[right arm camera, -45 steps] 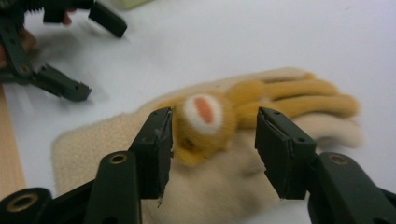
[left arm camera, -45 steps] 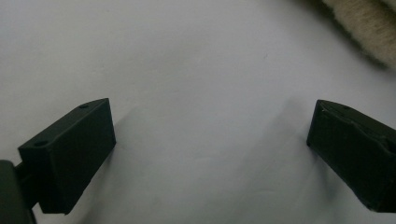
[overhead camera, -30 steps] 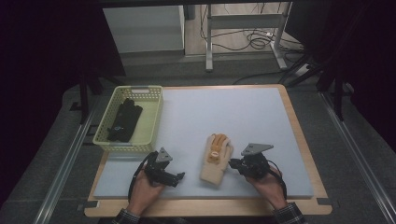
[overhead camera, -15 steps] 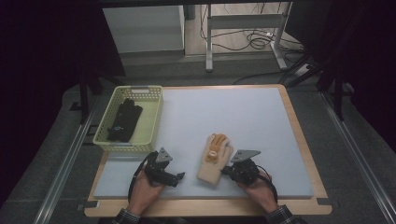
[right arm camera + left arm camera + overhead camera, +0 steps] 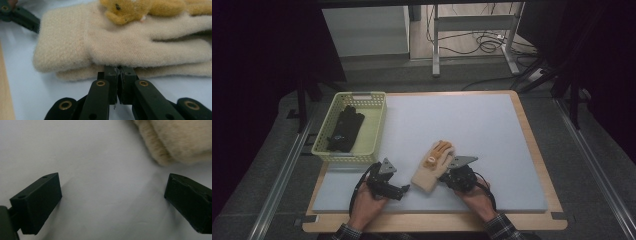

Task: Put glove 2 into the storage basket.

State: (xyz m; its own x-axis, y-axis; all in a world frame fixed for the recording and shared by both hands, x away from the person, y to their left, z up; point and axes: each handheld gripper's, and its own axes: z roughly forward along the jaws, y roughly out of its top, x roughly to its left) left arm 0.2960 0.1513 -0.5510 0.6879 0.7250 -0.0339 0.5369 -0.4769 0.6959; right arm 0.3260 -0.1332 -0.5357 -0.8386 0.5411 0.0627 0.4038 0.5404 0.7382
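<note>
Cream fleece gloves [image 5: 433,167], stacked as a pair with an orange-yellow bear patch [image 5: 430,161] on top, lying on the blue-grey mat [image 5: 492,130] near its front edge, cuff toward the person, fingers pointing away and slightly right. Right gripper [image 5: 448,176] pressed against the gloves' right edge at the cuff end, held in the right hand [image 5: 477,200]; in the right gripper view, jaws closed flat together, tips at the fold where upper glove [image 5: 120,42] meets lower glove [image 5: 172,71]. Hard to tell whether any fleece is pinched between the tips: pads meet with no visible gap, fabric edge sitting right on top of them. Left gripper [image 5: 404,190] resting low on the mat just left of the cuff, held in the left hand [image 5: 367,207], jaws spread wide with bare mat between them, nothing gripped; in the left gripper view, glove cuff [image 5: 175,140] at upper right, just beyond the right-hand jaw, not touching. Yellow plastic basket [image 5: 374,125] at the mat's left side, well apart from the gloves, black gloves [image 5: 346,129] inside it. Wooden table border [image 5: 532,135] around the mat. Sleeves with plaid cuffs [image 5: 504,232] at the bottom edge of the high view.
</note>
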